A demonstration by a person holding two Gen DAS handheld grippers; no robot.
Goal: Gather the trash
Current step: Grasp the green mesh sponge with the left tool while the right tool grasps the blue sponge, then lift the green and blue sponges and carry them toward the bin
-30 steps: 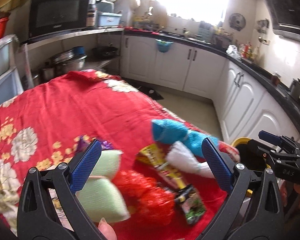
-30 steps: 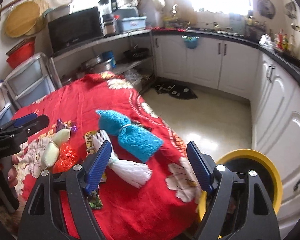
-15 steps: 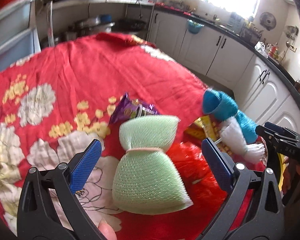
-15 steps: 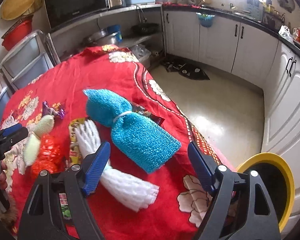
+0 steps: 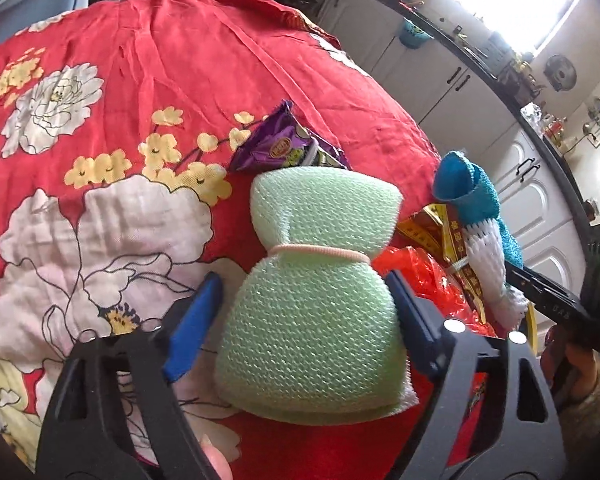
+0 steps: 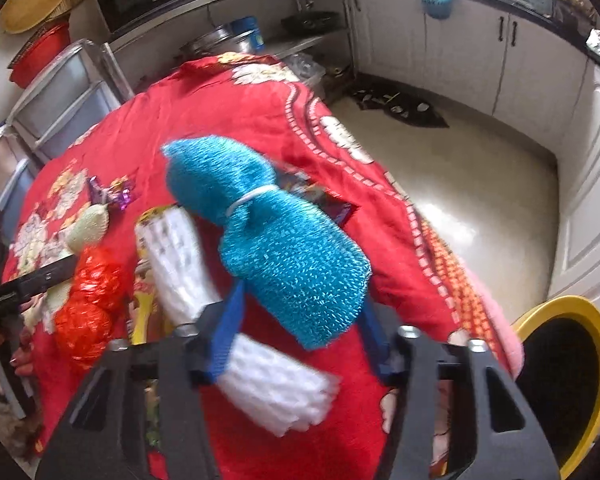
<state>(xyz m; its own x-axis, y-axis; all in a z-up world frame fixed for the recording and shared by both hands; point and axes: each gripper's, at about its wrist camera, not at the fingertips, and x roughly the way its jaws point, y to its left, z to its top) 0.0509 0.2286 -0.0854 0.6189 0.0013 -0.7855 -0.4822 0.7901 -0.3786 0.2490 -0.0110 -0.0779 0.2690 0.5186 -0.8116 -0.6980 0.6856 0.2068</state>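
A pale green foam-net bundle (image 5: 312,300), tied at the waist with a band, lies on the red floral cloth. My left gripper (image 5: 306,314) has its jaws closed in around the bundle's near half; the right pad touches it. A blue foam-net bundle (image 6: 284,240) lies near the table's edge. My right gripper (image 6: 300,332) has its jaws closed in on the blue bundle's near end. A white foam net (image 6: 236,320) lies beside it, partly under the left finger. A purple wrapper (image 5: 284,148), red crumpled plastic (image 6: 92,304) and a yellow wrapper (image 5: 452,240) lie around.
A yellow-rimmed black bin (image 6: 564,384) stands on the floor by the table's right edge. White cabinets (image 6: 480,48) line the far wall. Grey drawers (image 6: 60,96) stand left of the table. The red cloth (image 5: 120,80) covers the whole table.
Both grippers moved forward and down onto the bundles. Their jaws narrowed from wide open to closed around the green bundle (left) and the blue bundle (right).
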